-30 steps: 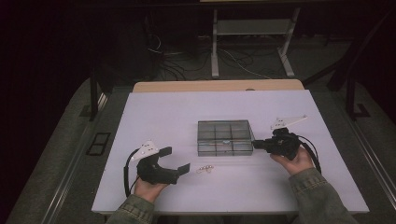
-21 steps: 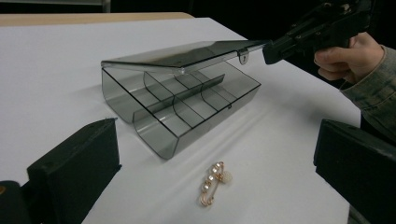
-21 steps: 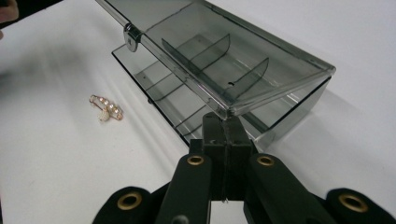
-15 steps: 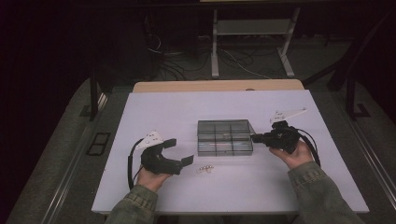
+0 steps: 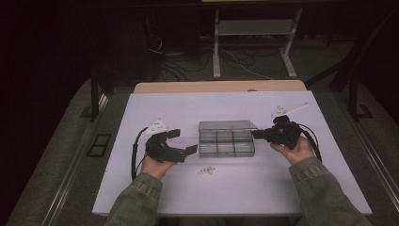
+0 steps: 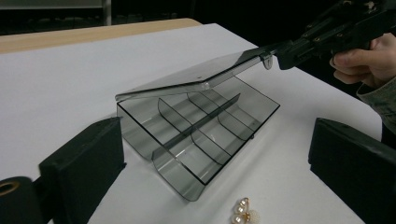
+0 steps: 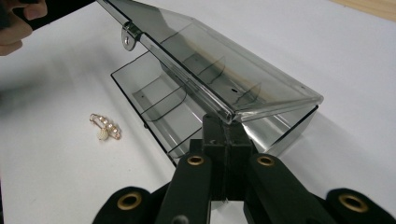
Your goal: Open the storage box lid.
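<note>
My right gripper [image 7: 227, 122] is clenched on the front edge of the lid [image 7: 224, 65] of a clear plastic compartment box [image 5: 227, 139], which sits in the middle of the white table [image 5: 235, 193]. A second ago the lid lay flat and closed; now it is tilted up from the near edge, hinged at the far side, so the divided compartments show beneath. My left gripper [image 5: 182, 142] has slid closer to the box, jaws released and empty. A small pearl brooch [image 6: 243, 213] lies on the table just in front of the box. I judge the box is nearly ready to receive it.
</note>
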Available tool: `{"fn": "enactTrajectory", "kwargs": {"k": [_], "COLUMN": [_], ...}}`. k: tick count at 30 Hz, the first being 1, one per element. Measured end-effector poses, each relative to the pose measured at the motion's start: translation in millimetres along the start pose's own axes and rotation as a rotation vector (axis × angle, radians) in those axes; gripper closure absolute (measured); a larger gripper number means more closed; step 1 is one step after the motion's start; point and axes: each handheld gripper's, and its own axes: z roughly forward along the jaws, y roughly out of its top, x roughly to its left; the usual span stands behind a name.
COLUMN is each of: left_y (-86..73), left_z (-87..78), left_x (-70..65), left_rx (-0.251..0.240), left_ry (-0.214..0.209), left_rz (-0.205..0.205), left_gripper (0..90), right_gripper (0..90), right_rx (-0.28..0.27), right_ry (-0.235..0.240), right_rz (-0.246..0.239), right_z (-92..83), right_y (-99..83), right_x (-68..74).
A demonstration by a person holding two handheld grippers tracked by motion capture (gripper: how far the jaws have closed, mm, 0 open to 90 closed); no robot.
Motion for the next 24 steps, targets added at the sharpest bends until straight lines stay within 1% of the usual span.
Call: {"fn": "enactTrajectory", "kwargs": {"k": [6,9,12,14,17,19,22,24], "left_y": [7.6,10.1,12.3,13.6,16.8,20.4,25.3,26.7], "left_z": [5.9,10.1,17.0,21.4,27.4,32.4,37.9,40.5], "left_x": [4.8,8.3,12.8,16.2,21.3,25.5,29.7,31.7], "left_rx": [-0.004,-0.024,-0.024,-0.022,-0.033,-0.026,-0.021,-0.010], "left_ry": [-0.004,-0.025,-0.024,-0.023,-0.032,-0.047,-0.059,-0.062], "left_rz": [0.003,-0.015,-0.015,-0.024,-0.039,-0.044,-0.037,-0.029], "left_gripper": [6.3,8.5,12.1,13.3,14.6,15.2,18.2,20.5], "right_gripper": [89.4,89.3,89.4,89.4,89.4,89.3,89.3,89.3], "right_rx": [-0.004,-0.008,-0.008,-0.010,-0.011,-0.011,-0.005,-0.004], "right_ry": [-0.002,-0.003,-0.004,-0.001,0.000,0.003,0.003,0.003], "right_rz": [0.006,0.008,0.009,0.009,0.016,0.018,0.020,0.021], "right_z": [2.2,1.9,1.4,0.9,0.7,1.0,2.2,2.9], "right_y": [4.5,7.5,11.0,12.9,14.7,15.8,17.7,19.2], "right_x": [-3.0,-3.7,-5.0,-6.4,-8.2,-9.5,-11.3,-12.3]}}
